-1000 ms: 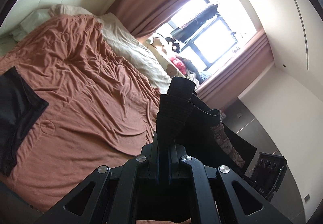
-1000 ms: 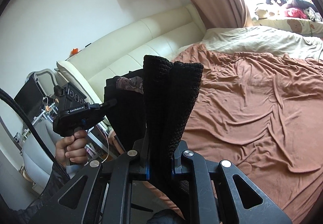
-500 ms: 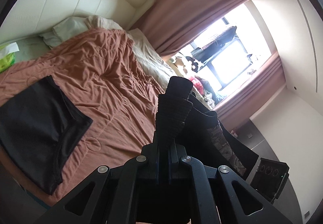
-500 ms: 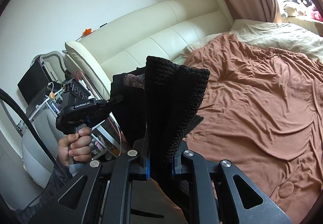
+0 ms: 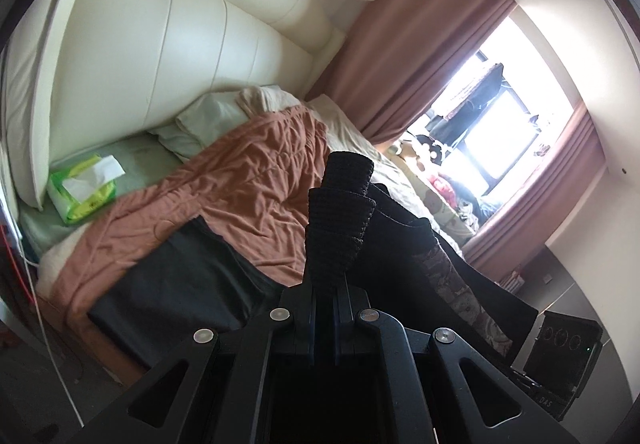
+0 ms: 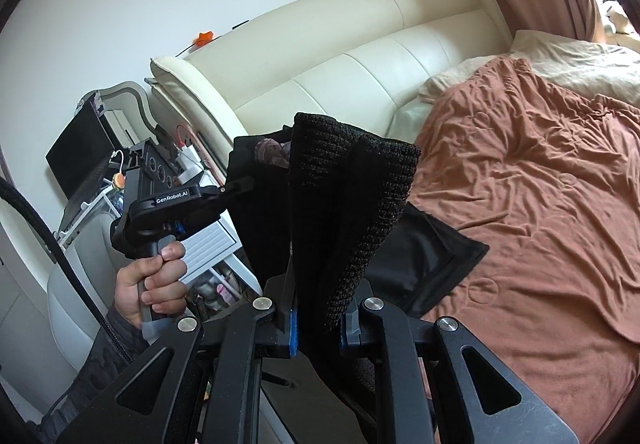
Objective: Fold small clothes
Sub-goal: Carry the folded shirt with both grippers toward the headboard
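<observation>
1. The left hand-held gripper [image 5: 325, 286] is clenched on a black knit garment [image 5: 340, 216], held up above the bed [image 5: 248, 180].
2. The right hand-held gripper [image 6: 318, 318] clamps the same garment's other edge.
3. Folded black shorts [image 6: 428, 260] lie on the bed.

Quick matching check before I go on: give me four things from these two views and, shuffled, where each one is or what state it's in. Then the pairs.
Things:
1. black knit garment
2. flat black garment
3. tissue pack
4. brown blanket

Places or states:
A. lying near the bed's edge, on the blanket
B. spread rumpled across the bed
C. clamped in both the left gripper and the right gripper
D. by the cream headboard, on the green sheet

Pairs: 1-C, 2-A, 3-D, 4-B
</observation>
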Demonstrator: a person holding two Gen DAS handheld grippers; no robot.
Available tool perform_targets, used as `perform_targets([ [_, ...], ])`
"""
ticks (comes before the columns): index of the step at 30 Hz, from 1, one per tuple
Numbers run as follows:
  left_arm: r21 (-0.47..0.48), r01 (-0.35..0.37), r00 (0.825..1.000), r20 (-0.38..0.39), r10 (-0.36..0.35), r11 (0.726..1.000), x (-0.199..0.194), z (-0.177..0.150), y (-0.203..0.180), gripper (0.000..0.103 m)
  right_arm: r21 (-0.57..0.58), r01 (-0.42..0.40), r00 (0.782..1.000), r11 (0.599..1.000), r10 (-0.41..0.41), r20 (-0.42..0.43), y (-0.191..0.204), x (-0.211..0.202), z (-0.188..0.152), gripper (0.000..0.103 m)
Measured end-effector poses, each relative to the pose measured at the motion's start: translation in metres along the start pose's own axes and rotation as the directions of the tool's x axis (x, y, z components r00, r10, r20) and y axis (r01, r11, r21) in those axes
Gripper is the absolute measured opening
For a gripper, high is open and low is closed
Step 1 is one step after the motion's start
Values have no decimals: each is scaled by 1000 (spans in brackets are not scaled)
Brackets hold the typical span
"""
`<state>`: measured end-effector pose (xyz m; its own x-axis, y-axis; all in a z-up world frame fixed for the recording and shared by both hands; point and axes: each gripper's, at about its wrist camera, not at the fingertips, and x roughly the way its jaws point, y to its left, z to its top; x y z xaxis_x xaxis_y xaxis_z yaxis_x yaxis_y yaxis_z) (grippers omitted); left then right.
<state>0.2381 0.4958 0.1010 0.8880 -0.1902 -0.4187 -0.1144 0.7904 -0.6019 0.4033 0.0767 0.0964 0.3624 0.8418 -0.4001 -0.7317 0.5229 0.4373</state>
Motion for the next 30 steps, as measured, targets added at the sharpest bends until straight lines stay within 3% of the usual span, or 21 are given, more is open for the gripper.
perform_targets([
  [9, 55, -89, 995, 45, 87, 995, -26, 43, 11, 5, -25, -52, 999, 998, 52, 7, 34, 58, 12, 10],
  [16, 48, -145, 989, 45, 143, 988, -24, 60, 32, 5, 11, -105, 994, 994, 105, -19, 40, 97, 13, 10],
  [23, 46, -181, 983, 9, 181, 982, 13, 65, 55, 5, 49, -94, 994, 994, 97, -50, 13, 138, 18, 10],
  [30, 34, -200, 978, -56, 201, 979, 83, 66, 81, 5, 33, -12, 996, 999, 14, -89, -30, 179, 22, 10],
])
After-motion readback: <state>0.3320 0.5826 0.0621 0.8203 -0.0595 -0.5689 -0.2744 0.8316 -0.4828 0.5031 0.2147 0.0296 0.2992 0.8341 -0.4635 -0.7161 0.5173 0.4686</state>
